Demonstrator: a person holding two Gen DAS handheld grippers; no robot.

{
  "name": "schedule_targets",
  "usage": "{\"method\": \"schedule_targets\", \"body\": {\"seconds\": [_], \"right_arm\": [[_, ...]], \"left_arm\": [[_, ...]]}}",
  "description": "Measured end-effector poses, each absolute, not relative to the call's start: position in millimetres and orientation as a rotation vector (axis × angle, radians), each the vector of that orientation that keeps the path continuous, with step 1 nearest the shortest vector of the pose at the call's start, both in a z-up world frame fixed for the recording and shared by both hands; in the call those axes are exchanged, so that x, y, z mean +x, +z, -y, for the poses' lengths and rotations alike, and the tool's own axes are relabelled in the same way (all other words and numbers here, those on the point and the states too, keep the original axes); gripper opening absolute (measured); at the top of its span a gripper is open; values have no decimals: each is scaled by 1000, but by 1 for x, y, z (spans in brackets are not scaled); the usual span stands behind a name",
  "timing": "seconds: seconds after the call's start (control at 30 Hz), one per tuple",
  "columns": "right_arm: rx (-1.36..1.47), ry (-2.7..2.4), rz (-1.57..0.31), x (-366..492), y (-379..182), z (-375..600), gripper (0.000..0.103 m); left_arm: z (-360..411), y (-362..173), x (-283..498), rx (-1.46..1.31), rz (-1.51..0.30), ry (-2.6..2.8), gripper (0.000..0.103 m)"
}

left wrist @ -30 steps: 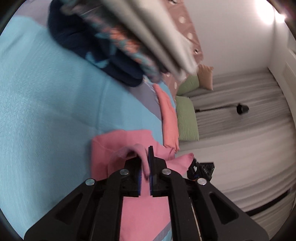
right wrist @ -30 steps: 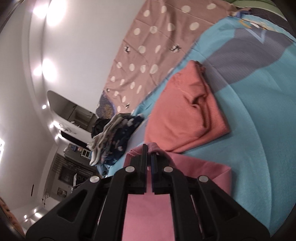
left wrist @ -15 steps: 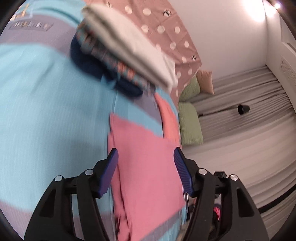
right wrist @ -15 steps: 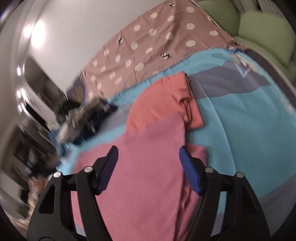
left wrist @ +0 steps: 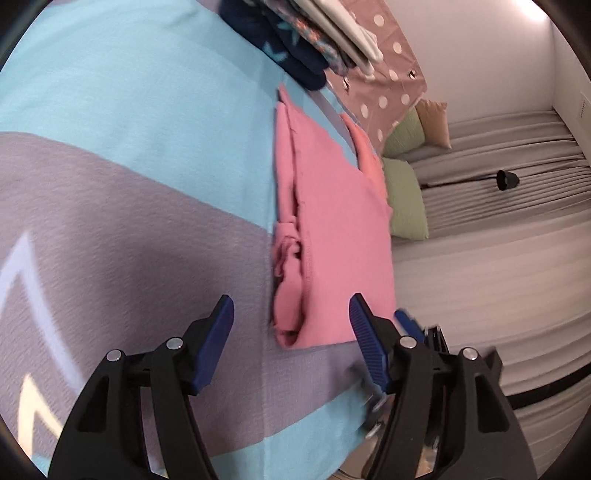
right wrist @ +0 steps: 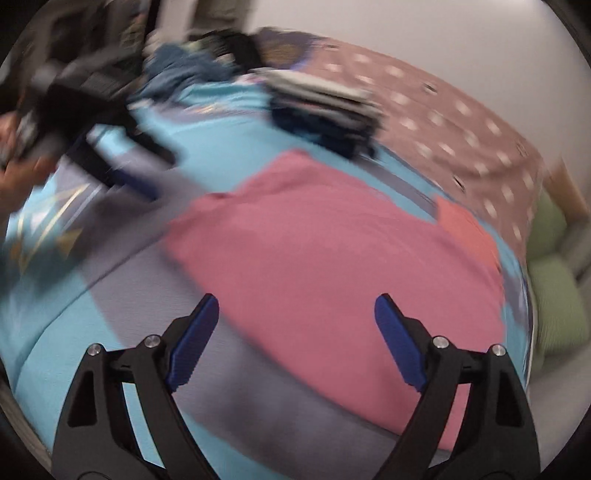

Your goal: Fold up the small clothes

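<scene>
- Folded pink knit garment lies flat on the bed, ahead of the left gripper, which is released and empty.
- Right gripper is opening, nothing between its jaws.
- Judged: this fold done; the dark unfolded clothes heap beyond remains.

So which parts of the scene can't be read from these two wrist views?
- Folded stack, left wrist: top edge cuts it off.
- Pile of clothes, right wrist: motion blur; items indistinguishable.
- Orange garment, left wrist: mostly hidden behind the pink garment.
- Hand, right wrist: blurred, cut off.

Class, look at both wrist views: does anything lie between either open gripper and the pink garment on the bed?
Nothing visible does. The left gripper and right gripper, still opening, face the pink garment across bare bedspread.
</scene>
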State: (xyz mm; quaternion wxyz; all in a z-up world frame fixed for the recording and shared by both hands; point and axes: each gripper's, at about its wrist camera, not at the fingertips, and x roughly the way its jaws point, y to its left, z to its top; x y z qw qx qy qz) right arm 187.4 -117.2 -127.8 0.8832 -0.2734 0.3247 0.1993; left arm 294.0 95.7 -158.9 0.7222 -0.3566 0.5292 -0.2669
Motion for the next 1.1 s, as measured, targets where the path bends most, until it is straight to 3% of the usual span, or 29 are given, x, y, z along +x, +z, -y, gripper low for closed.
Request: {"method": "schedule_targets", "body": {"seconds": [0.3,0.37,0.43,0.47,0.7,1.1], "right_arm": [[-911,290,-566,199,-169,42,80],[-949,262,-539,205,-176,34,68],[-965,252,-557,209,-183,29,18],[-996,220,-551,210,-189,27,14],[-890,145,-495,217,-169,34,9],[-840,147,-493,213,-152,43,9]], "left_arm": [[-124,-166,280,-823,-1133,-591,66],[-127,-171,282,-830,-1142,-577,66],[-129,-176,281,-844,-1154,-583,66],[-130,-178,281,-849,-1160,-592,66],[-114,-184,288,-852,-1217,-686,66],[-65,-190,378,-1005,-1330,-700,66]]}}
